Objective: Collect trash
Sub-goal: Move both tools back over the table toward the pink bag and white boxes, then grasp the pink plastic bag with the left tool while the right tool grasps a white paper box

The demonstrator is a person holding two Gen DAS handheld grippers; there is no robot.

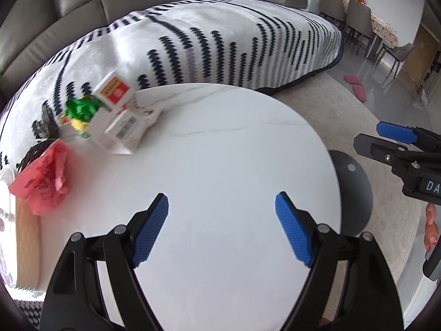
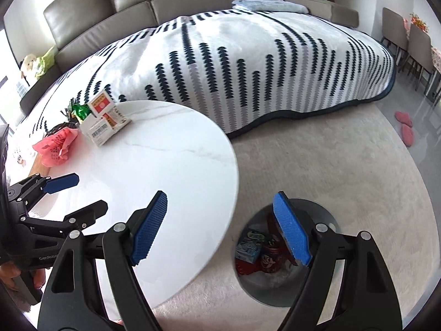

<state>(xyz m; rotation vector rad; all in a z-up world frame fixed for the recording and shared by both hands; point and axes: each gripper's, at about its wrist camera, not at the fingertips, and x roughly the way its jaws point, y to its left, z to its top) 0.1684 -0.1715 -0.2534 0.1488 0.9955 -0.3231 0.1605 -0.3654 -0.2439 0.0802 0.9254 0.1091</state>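
Three light scraps wait at the table's point(image 1: 220, 143) far left edge: stiff white cartons point(image 1: 121, 127), best pinched across flat sides; crinkly green wrapper point(image 1: 81, 109); limp red bag point(image 1: 44, 179). Both my grippers, left point(image 1: 222, 229) and right point(image 2: 220, 227), gape empty; bin point(image 2: 264, 251) sits right.

The right gripper point(image 2: 220, 229), black-armed with blue ribbed pads, stands wide apart with nothing between its fingers, above the near right edge of a round white marble-patterned table point(image 2: 171, 160). Past its right pad, on the beige carpet point(image 2: 317, 154), sits a round grey waste bin point(image 2: 328, 215) holding a red can point(image 2: 268, 253), a small blue carton point(image 2: 248, 251) and other scraps. At the left, the left gripper point(image 2: 74, 193) hangs over the table, its jaws also apart and empty. On the table's far left lie a crumpled red plastic bag point(image 2: 55, 149), white cardboard boxes with a barcode label point(image 2: 102, 129) and green wrappers point(image 2: 81, 110). Beyond is a grey sofa point(image 2: 137, 13) draped with a white blanket with dark stripes point(image 2: 234, 55).
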